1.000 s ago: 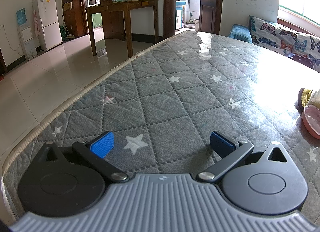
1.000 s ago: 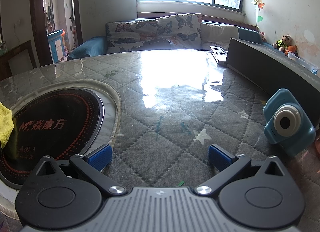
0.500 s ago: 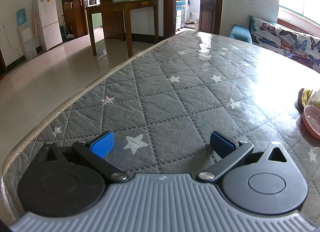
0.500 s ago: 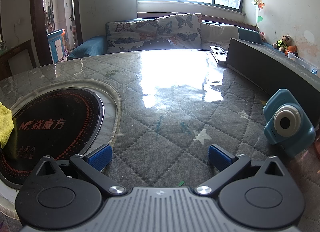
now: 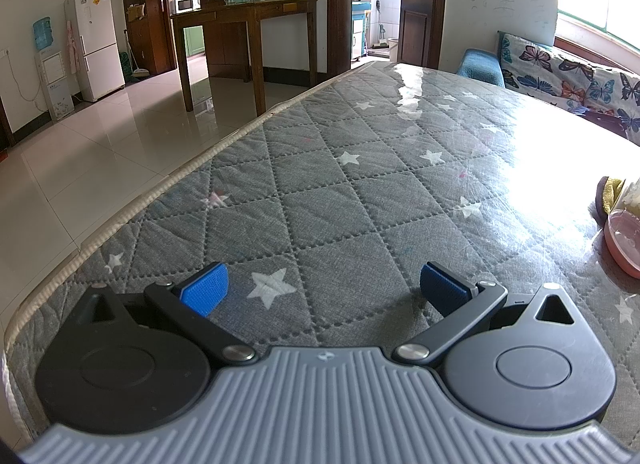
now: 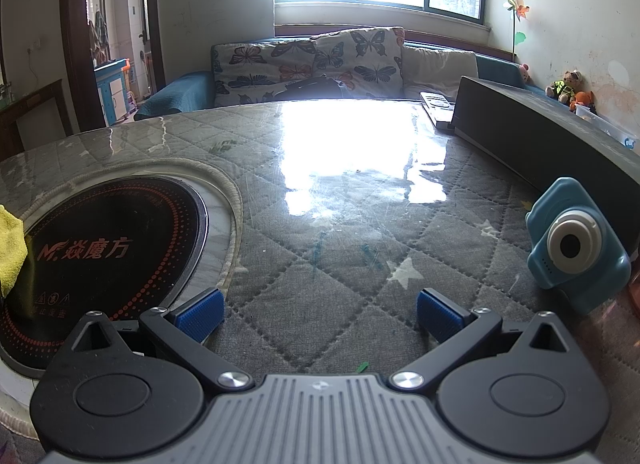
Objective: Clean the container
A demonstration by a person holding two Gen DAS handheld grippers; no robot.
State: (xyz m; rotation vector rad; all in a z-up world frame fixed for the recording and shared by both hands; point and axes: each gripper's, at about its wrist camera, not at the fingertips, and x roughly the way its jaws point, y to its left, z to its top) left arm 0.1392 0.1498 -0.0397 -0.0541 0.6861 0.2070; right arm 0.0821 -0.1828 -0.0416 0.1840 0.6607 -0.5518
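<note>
My left gripper (image 5: 324, 290) sat with its blue pads (image 5: 205, 294) spread wide and nothing between them, low over the grey star-quilted table cover (image 5: 320, 192) under its clear sheet. Against the pictures from a second and half a second before, I could find no shift in it: same spread, same white star between the pads, same view of the room. My right gripper (image 6: 319, 314) was likewise spread apart and empty, and it too matched the earlier pictures.

Outward from the left gripper, the pink container (image 5: 624, 242) lay at the far right edge of that view, cut off by the frame, with a bit of yellow cloth just behind it. It had not moved. Well apart from both sets of pads, it was untouched.

From the right gripper, the round black induction hob (image 6: 100, 252) sat set into the table to my left, a yellow cloth (image 6: 12, 252) at its left rim. The blue toy camera (image 6: 576, 252) stood to the right, in front of a long dark box (image 6: 540, 132). All of these kept their places.
</note>
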